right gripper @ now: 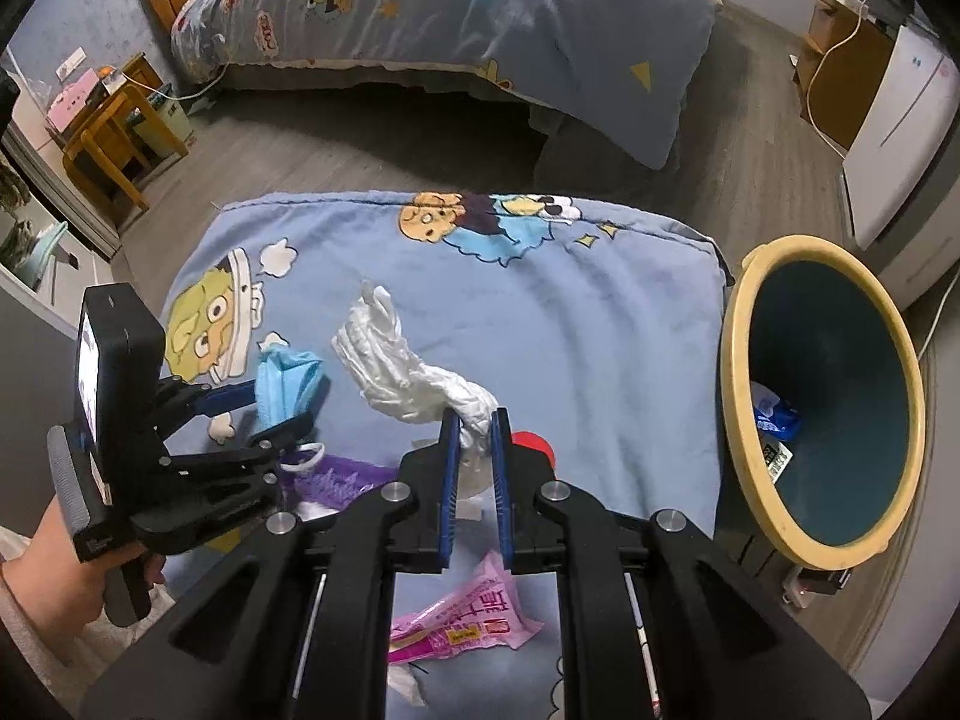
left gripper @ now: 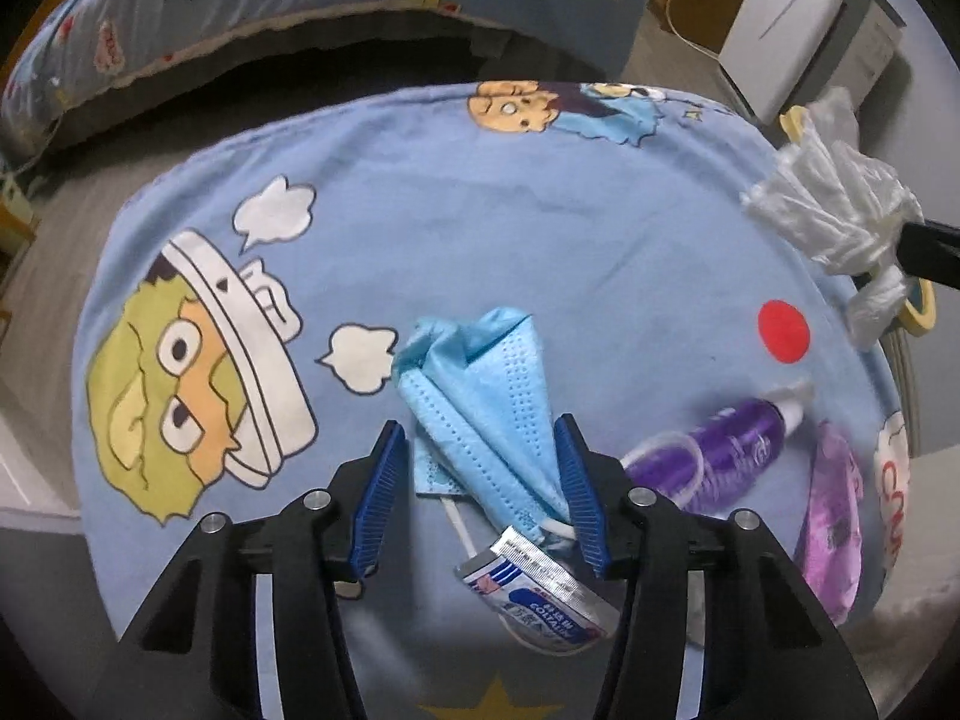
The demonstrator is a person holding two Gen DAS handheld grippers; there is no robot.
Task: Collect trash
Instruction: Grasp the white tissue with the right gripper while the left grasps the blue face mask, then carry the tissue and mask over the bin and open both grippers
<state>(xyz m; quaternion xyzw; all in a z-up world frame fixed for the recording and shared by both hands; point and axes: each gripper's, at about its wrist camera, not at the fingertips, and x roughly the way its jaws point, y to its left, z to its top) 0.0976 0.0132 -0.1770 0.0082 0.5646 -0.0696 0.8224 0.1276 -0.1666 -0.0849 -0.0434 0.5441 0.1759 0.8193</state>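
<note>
A table draped in a light-blue cartoon-print cloth carries the litter, and a teal waste bin with a yellow rim stands just beside the table's right edge, a few scraps already lying in it. The right hand-held gripper is clenched on a crumpled white plastic glove, held clear of the cloth near the middle of the table. The left hand-held gripper points down toward the table's left side with its blue pads on either side of a folded blue face mask; the right pad is against the mask's edge and the left pad stands just apart from it. A purple spray bottle lies right of the mask, a pink wrapper near the front edge, and a small foil sachet just below the mask.
</note>
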